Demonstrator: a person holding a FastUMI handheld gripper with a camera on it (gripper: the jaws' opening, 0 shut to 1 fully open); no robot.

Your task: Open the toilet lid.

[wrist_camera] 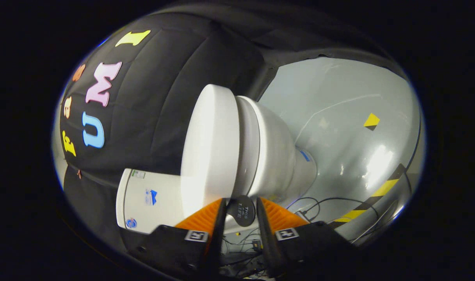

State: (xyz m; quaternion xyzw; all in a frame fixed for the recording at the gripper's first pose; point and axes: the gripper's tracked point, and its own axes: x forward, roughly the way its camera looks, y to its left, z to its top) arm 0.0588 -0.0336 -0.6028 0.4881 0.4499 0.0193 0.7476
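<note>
1. Gripping the dark round tab (241,212) at the rim of the toilet lid (210,144): gripper (241,201) closed on it, one finger pressed against each side, tab sitting between the fingers near their tips.
2. Lid seen edge-on, just ahead of the fingers, lying close against the seat (249,144); judged barely raised, if at all, so most of the task left to do.
3. Seat resting on the bowl (278,156), with the tank (151,199) on the lid's other side, close to one finger.
4. For a good lift: keep the squeeze firm and even, since a flat round tab could well slip or twist out of a loose pinch.
5. Swing the tab in an arc about the hinge at the tank end, not in a straight pull; otherwise likely to drag the fingers off the tab or strain it.
6. Let the wrist turn with the lid so the fingers stay square on the tab through the swing.
7. Ease off near upright and set the lid back toward the tank gently; no letting go early, or likely to drop shut.
8. Bowl covered by lid and seat, so contents hidden; cannot tell what is inside.
9. Tank closed as well, inside not visible.
10. Cables (319,203) lying loose on the floor (338,117) beyond the bowl, near the striped tape (381,189), well apart from the lid's path.
</note>
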